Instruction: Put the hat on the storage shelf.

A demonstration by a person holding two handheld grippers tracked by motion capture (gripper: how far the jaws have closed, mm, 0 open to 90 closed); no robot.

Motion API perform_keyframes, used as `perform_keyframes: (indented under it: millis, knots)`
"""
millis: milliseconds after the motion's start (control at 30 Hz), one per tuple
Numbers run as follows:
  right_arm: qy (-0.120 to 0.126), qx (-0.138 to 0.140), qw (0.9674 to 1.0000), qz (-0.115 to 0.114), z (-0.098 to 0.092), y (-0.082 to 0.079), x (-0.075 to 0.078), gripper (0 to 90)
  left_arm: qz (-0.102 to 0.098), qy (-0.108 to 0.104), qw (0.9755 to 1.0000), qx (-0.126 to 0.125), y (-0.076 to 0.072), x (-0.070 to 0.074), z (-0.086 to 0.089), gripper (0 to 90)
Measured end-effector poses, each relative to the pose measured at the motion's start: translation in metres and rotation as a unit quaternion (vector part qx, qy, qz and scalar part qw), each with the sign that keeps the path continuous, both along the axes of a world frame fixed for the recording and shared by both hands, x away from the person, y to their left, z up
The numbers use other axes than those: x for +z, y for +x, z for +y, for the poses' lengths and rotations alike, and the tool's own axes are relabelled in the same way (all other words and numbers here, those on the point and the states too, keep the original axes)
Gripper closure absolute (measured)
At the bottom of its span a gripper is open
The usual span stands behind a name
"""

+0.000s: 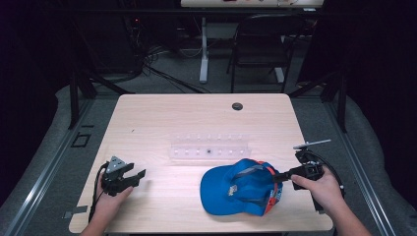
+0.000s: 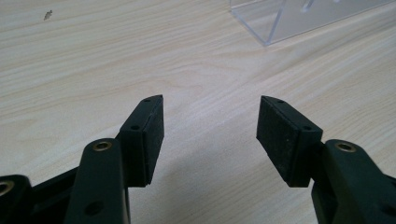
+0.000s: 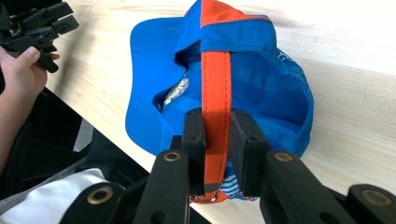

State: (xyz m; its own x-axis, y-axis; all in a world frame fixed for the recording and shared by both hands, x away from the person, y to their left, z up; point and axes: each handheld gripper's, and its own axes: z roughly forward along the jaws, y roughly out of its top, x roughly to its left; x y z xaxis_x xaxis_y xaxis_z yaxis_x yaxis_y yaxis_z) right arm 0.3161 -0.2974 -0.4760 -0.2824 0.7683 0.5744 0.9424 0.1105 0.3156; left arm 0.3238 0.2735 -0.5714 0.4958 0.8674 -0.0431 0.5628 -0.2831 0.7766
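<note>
We see the blue baseball cap lying upside down near the table's front right, its orange strap pinched between the right gripper pads. The left gripper rests wide apart, holding nothing, at the front left. The light wooden table also carries a clear acrylic rack; beyond it the room is dark, a folding chair barely readable
</note>
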Motion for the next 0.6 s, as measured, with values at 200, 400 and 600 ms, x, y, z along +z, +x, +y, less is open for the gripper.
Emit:
perform_keyframes:
  millis: [200,400,600]
  knots:
    - [-0.002,-0.003,0.9998,0.017,0.002,0.003,0.004,77.3,0.001,-0.001,1.0000,0.000,0.000,0.000,0.000,41.8]
    - [-0.027,-0.011,0.9980,0.057,0.008,0.005,0.007,77.3,0.002,-0.001,1.0000,0.000,0.000,0.000,0.000,41.8]
    - [-0.046,-0.022,0.9960,0.074,0.011,0.008,0.015,77.4,0.003,0.001,1.0000,-0.001,0.000,-0.001,0.000,41.8]
